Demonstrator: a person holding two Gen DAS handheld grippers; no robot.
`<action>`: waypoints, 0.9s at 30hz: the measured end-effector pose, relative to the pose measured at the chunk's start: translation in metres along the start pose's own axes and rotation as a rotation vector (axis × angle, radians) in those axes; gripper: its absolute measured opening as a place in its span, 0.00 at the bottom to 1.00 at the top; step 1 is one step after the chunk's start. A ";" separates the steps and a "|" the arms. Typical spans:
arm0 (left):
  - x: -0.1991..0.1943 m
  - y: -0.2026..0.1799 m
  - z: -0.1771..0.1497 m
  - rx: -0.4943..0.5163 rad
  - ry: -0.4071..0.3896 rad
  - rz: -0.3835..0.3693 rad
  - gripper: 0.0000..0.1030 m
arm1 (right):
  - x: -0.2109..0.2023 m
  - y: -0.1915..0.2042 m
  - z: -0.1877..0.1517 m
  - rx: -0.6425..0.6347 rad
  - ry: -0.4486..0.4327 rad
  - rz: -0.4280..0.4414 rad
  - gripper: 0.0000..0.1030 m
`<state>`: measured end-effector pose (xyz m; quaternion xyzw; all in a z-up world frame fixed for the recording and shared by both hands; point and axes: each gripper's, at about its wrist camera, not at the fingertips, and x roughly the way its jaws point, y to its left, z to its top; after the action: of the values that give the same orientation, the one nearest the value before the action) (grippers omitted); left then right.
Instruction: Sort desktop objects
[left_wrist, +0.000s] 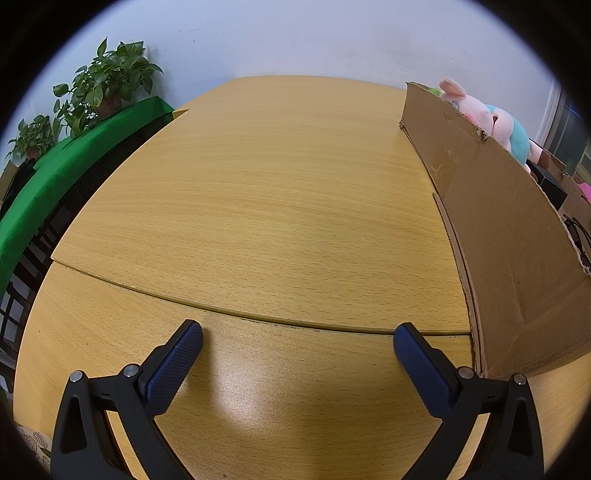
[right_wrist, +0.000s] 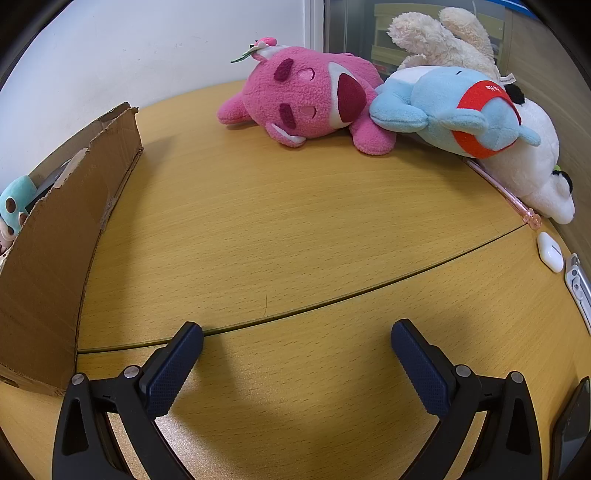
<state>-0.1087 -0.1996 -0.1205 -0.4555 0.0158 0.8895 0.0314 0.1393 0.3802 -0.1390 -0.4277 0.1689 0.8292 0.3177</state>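
Note:
My left gripper (left_wrist: 297, 330) is open and empty above the wooden table (left_wrist: 258, 206). A cardboard box (left_wrist: 506, 236) stands to its right, with a pink and blue plush (left_wrist: 495, 122) and black glasses (left_wrist: 578, 236) inside. My right gripper (right_wrist: 297, 328) is open and empty over the table (right_wrist: 295, 221). Far ahead lie a pink plush (right_wrist: 314, 99), a blue plush with a red band (right_wrist: 458, 107), a white plush (right_wrist: 532, 170) and a cream plush (right_wrist: 439, 37). The box (right_wrist: 55, 251) stands to the left in the right wrist view.
A pink pen (right_wrist: 506, 192), a white earbud case (right_wrist: 550, 251), a white utility knife (right_wrist: 580, 291) and a dark phone (right_wrist: 572, 428) lie at the table's right edge. Potted plants (left_wrist: 107, 81) stand on a green-covered surface (left_wrist: 66, 166) far left.

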 end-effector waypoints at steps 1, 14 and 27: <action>0.000 0.000 0.000 0.000 0.000 0.000 1.00 | 0.000 0.000 0.000 0.000 0.000 0.000 1.00; -0.002 0.000 -0.003 0.002 -0.001 -0.002 1.00 | 0.000 -0.001 -0.001 0.002 -0.001 0.001 1.00; -0.002 0.000 -0.003 0.006 -0.001 -0.005 1.00 | 0.001 -0.001 -0.001 0.004 -0.001 0.001 1.00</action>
<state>-0.1050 -0.1997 -0.1210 -0.4548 0.0176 0.8897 0.0350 0.1402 0.3811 -0.1400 -0.4267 0.1705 0.8292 0.3183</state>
